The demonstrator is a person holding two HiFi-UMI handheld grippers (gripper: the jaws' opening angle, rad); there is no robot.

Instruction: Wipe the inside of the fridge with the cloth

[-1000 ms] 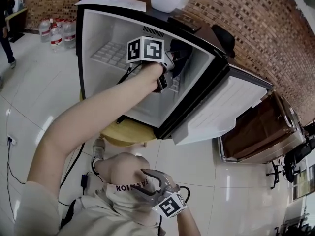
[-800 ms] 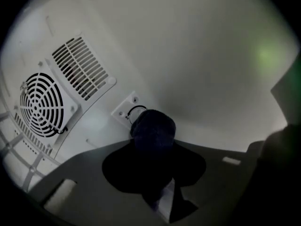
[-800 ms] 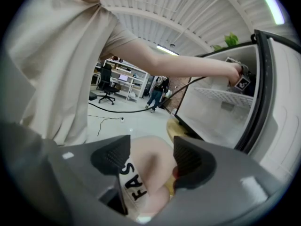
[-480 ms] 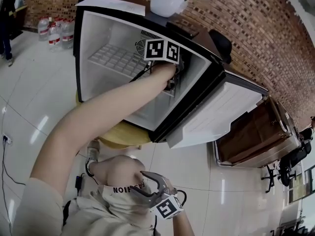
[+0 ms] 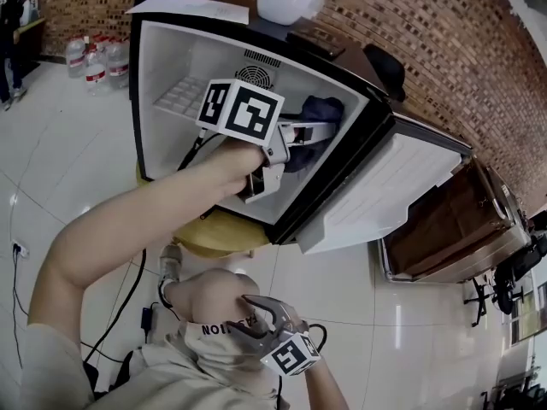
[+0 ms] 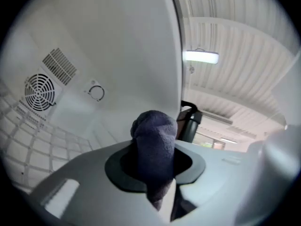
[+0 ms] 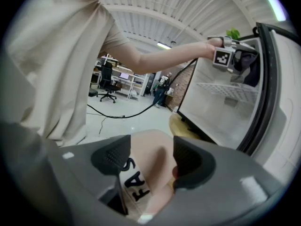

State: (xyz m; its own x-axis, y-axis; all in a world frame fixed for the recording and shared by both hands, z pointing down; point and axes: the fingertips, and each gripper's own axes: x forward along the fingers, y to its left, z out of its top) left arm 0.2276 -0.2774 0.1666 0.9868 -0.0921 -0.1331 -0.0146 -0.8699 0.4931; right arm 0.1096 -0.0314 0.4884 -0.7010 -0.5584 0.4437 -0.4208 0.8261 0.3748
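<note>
Fridge (image 5: 161,118) stands open on a round yellow stand (image 5: 218,233), with its door (image 5: 385,195) swung out to the right. On its top are a sheet of paper (image 5: 192,8) and a white plant pot (image 5: 286,2). Water bottles (image 5: 94,58) stand on the floor behind, at left.

Left arm reaches into the cabinet. A wire shelf (image 5: 181,96) sits in the upper part and a round fan grille (image 6: 39,92) is on the back wall.

Left tool (image 6: 155,161) is inside the fridge, roughly level, aimed at the right inner wall near the front edge. Its jaws are clamped on the dark blue cloth (image 5: 318,111). The cloth is bunched and sticks out past the jaw tips, right at that wall. Can't confirm it touches the wall.

Right tool (image 7: 145,160) is low, outside the fridge, over the person's knee (image 5: 214,293). Its jaws are spread with nothing pinched; only the knee and a lettered fabric band show between them.
</note>
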